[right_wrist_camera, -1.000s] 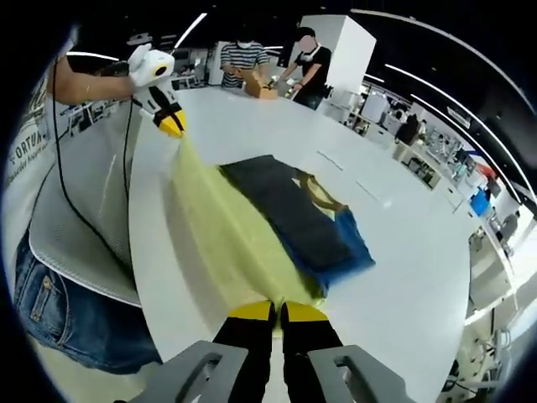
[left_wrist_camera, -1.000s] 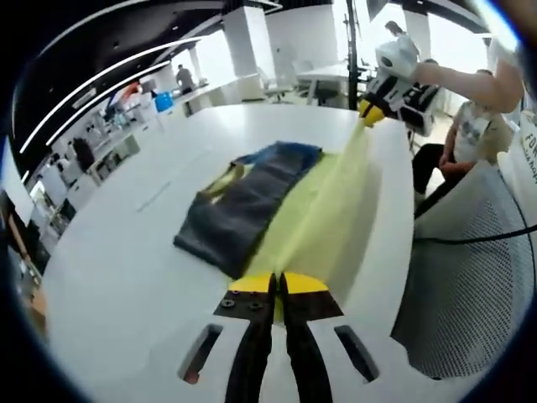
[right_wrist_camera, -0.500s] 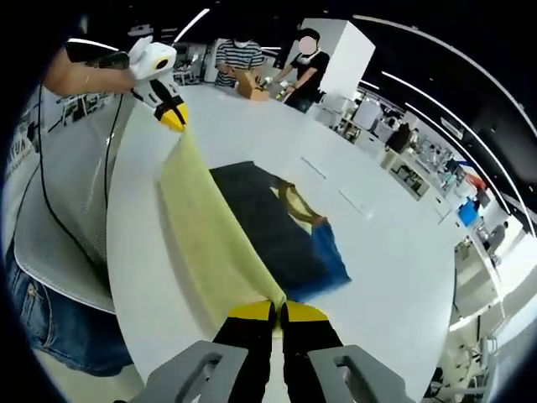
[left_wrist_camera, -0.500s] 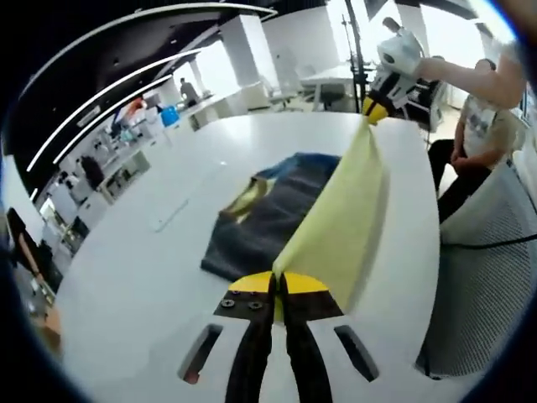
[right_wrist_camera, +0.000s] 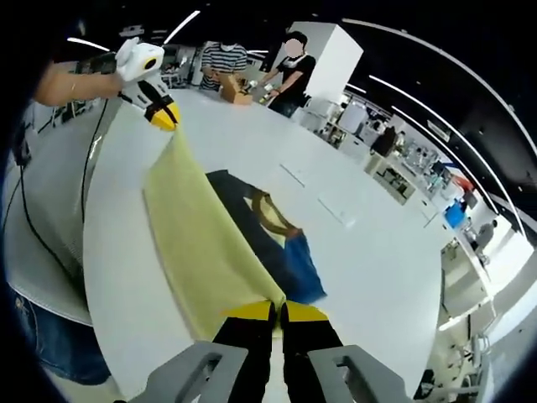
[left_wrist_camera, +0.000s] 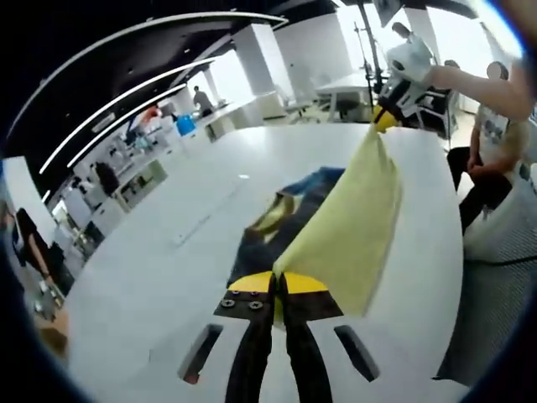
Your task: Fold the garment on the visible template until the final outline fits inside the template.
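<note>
Garment point(left_wrist_camera: 352, 227) above white table point(left_wrist_camera: 159, 277), open office beyond.

Much of the dark garment point(left_wrist_camera: 281, 227) is being hidden in the left gripper view by the raised yellow fabric point(left_wrist_camera: 348, 239), and its near side is likewise being covered in the right gripper view (only the blue end and a yellowish neckline are being left in sight). The template cannot be made out. The seated person point(left_wrist_camera: 491, 143) is being cut off by the picture's edge. Background figures are being blurred.
</note>
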`<control>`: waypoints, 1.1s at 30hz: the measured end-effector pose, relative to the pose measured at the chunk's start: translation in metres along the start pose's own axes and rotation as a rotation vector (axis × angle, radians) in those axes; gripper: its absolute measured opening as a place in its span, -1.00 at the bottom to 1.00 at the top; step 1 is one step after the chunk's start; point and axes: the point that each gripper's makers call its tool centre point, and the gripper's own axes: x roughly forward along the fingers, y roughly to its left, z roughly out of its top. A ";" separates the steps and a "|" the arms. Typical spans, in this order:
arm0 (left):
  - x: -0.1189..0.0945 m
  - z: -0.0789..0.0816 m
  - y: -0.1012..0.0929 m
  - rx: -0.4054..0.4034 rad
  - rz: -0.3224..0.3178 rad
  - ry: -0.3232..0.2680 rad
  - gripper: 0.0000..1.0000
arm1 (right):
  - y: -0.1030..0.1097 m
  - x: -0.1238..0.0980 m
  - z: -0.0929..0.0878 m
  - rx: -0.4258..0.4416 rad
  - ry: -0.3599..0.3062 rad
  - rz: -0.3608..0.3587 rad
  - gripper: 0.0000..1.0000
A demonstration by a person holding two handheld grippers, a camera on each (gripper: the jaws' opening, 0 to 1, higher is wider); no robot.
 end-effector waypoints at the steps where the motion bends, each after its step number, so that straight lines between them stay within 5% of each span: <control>1: 0.001 0.001 0.003 -0.006 0.008 -0.005 -1.00 | -0.002 0.001 0.001 -0.002 -0.001 -0.003 -1.00; 18: 0.018 0.027 0.039 0.007 0.087 -0.068 -1.00 | -0.042 0.018 0.018 -0.003 -0.011 -0.079 -1.00; 33: 0.041 0.035 0.065 -0.005 0.140 -0.063 -1.00 | -0.071 0.040 0.032 -0.004 -0.026 -0.152 -1.00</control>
